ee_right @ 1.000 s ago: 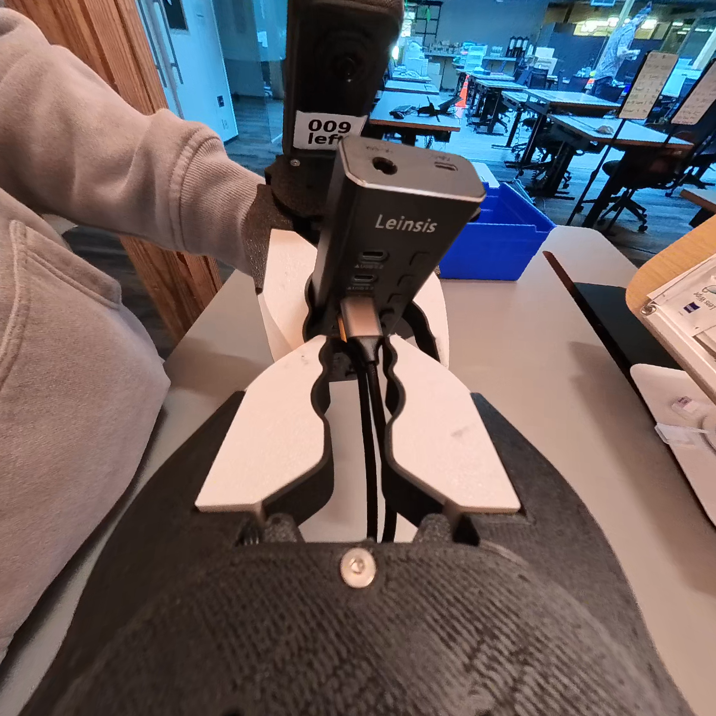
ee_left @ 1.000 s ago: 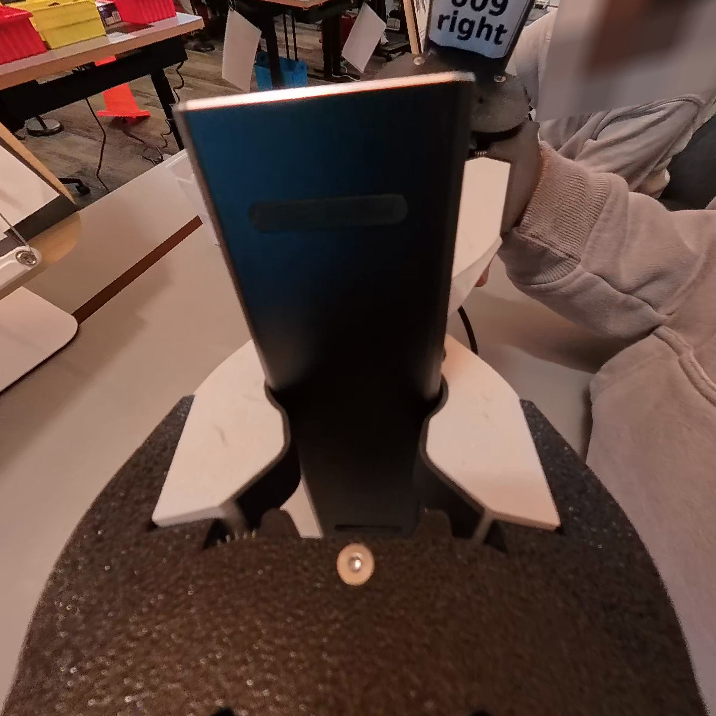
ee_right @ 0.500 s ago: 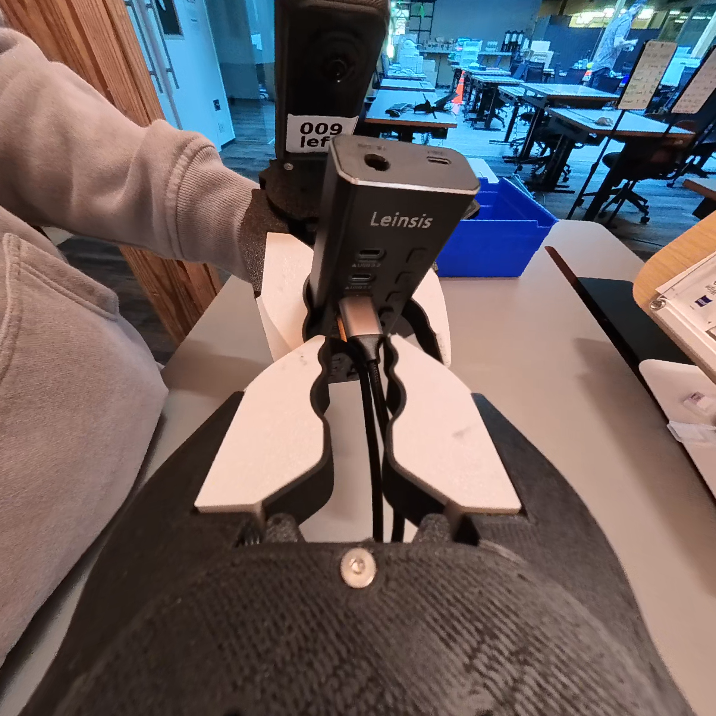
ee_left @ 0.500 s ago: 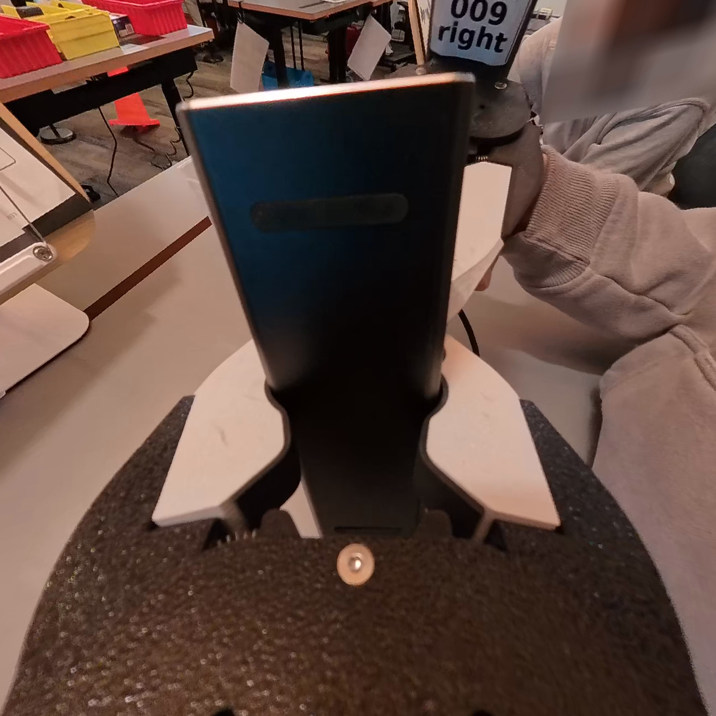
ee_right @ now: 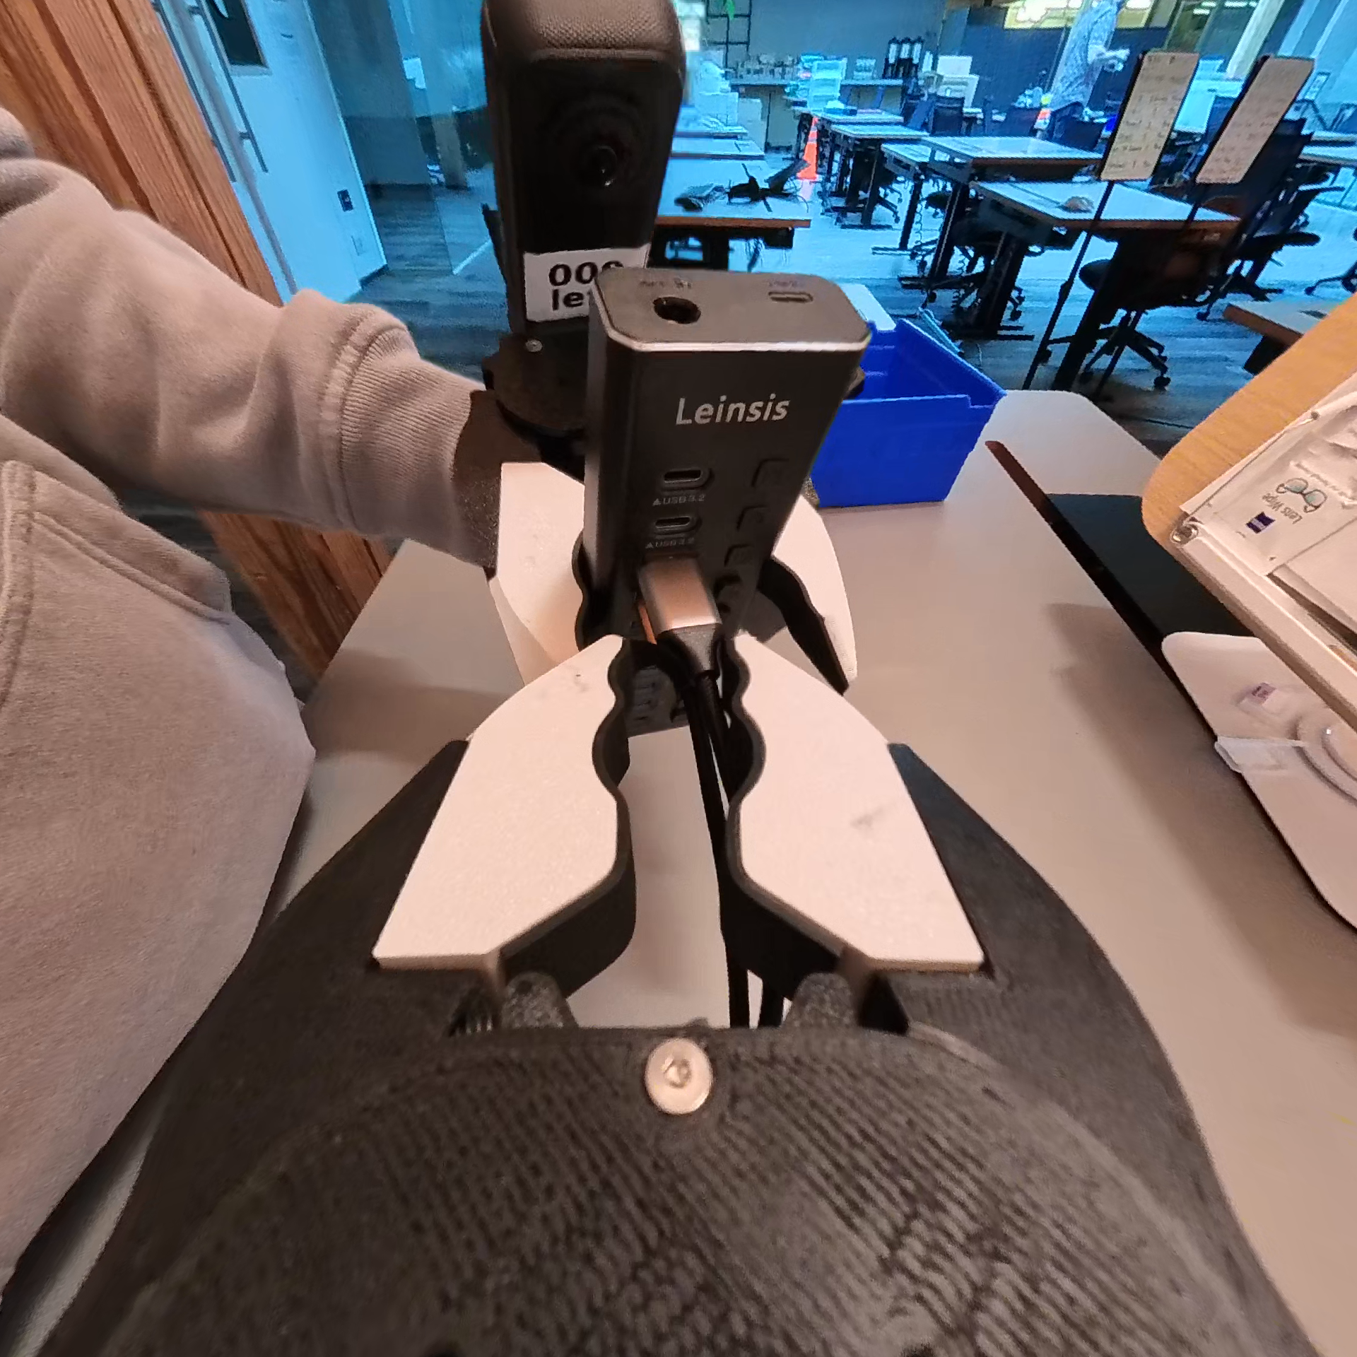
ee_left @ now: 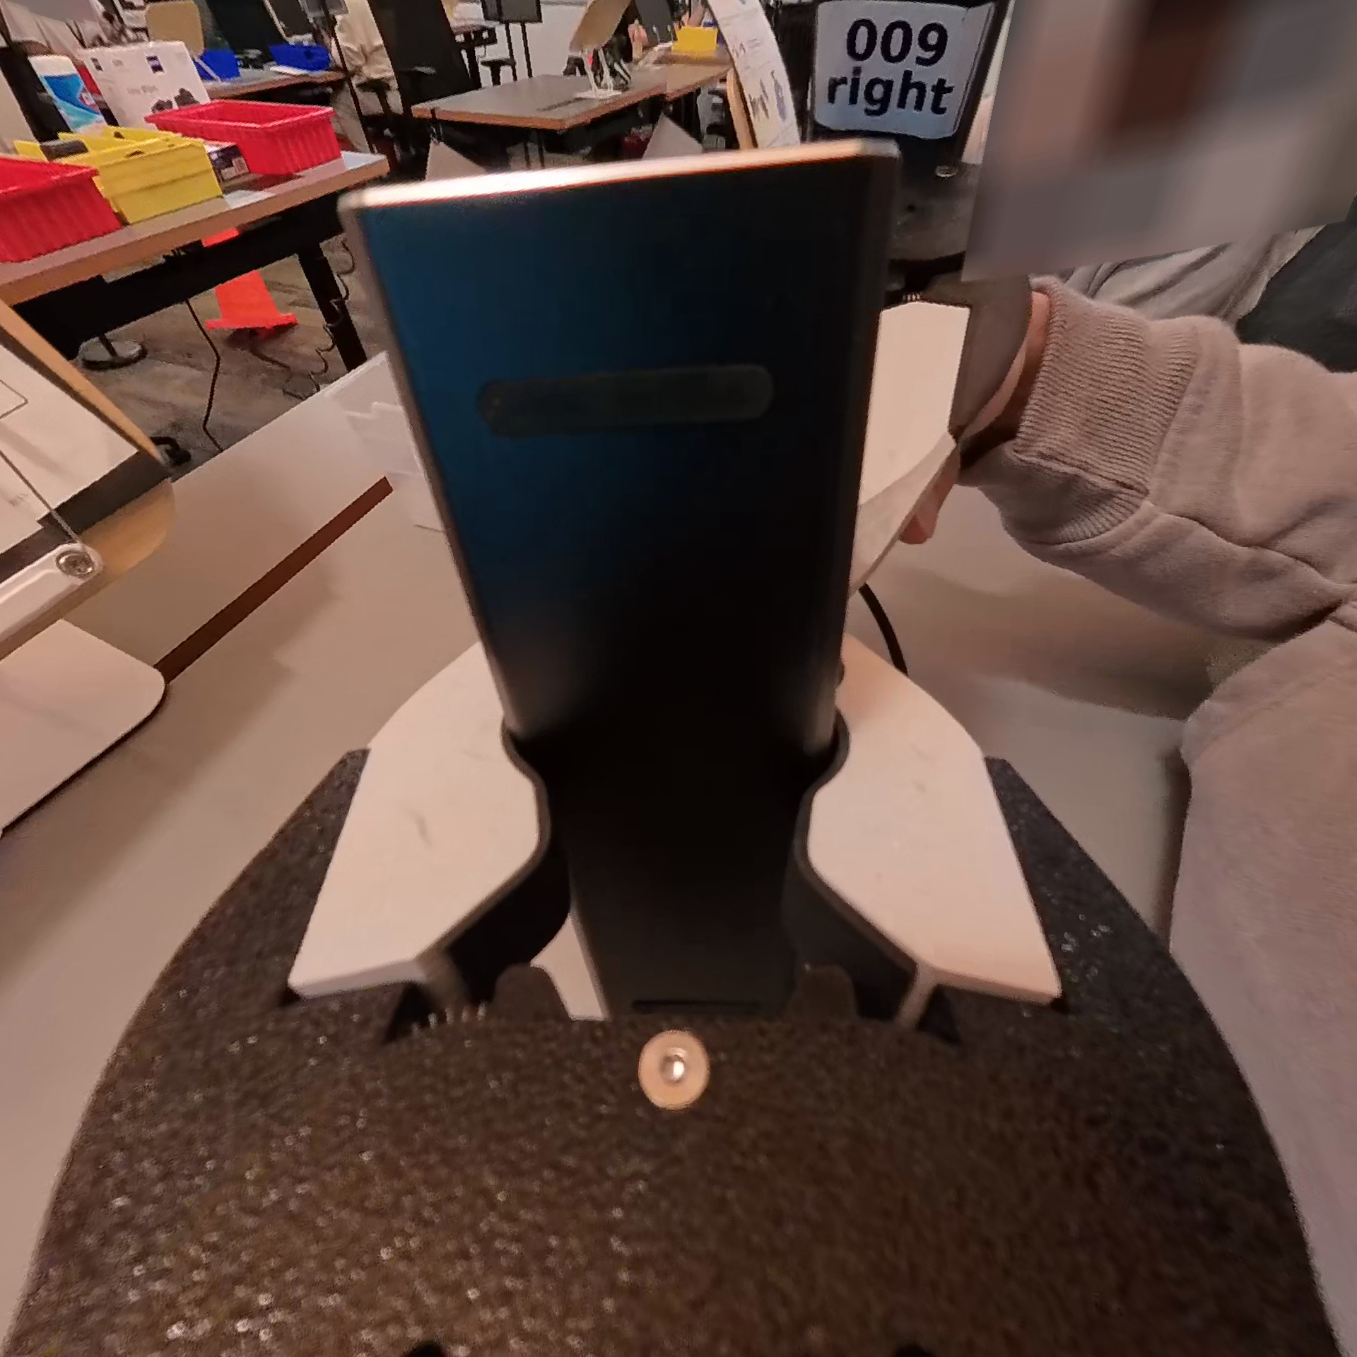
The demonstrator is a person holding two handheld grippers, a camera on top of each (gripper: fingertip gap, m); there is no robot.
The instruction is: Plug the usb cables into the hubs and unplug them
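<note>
Hub (ee_right: 723, 448) count 1 (upright), clamped by left gripper (ee_left: 675, 742); 1 cable (ee_right: 683, 609) plugged

- Left wrist view looks along its fingers, close against the USB hub (ee_left: 631, 470)'s plain back.
- Right wrist view faces it from opposite, close on the hub's port side; both share the hub.

- left gripper (ee_left: 675, 742) clamped on hub (ee_left: 631, 470), white fingers (ee_left: 440, 830) pressing both sides of its lower end
- hub upright, plain dark back to camera, oblong pad across it
- right gripper (ee_left: 910, 411) behind hub, mostly hidden; sleeve (ee_left: 1145, 455) at right
- black cable (ee_left: 881, 624) just right of hub
- beige counter (ee_left: 242, 646) underneath
- red bins (ee_left: 257, 136), yellow bin (ee_left: 147, 176) far left
</note>
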